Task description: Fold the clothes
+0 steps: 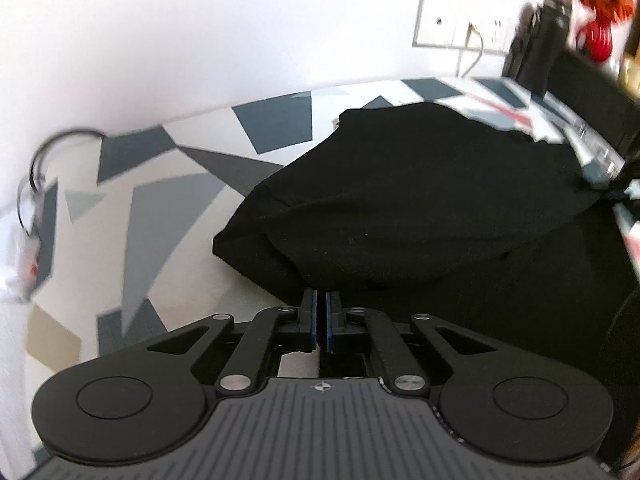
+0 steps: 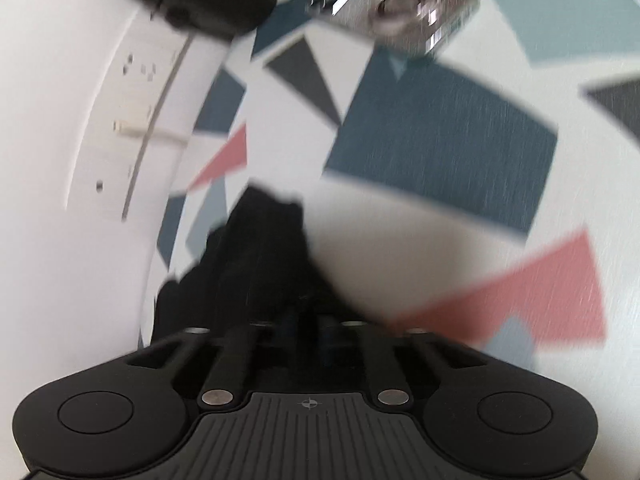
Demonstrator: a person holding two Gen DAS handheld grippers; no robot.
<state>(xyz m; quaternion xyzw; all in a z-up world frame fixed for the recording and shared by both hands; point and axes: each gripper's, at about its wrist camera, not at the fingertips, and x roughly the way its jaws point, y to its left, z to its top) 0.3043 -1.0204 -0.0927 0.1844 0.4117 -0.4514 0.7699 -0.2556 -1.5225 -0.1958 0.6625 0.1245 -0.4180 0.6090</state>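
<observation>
Left gripper [image 1: 321,300] pinched on near hem of black garment [image 1: 420,208], right gripper [image 2: 308,320] blurred, clamped on a bunched black edge, garment heaped on patterned sheet [image 1: 160,216], white wall beyond, socket plate [image 1: 460,24] far right

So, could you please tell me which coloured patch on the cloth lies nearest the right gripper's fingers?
The large pink triangle just right of the fingers; the dark blue patch lies farther ahead.

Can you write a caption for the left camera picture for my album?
The left claw pinches the edge of a black garment on a cloth with grey shapes.
</observation>
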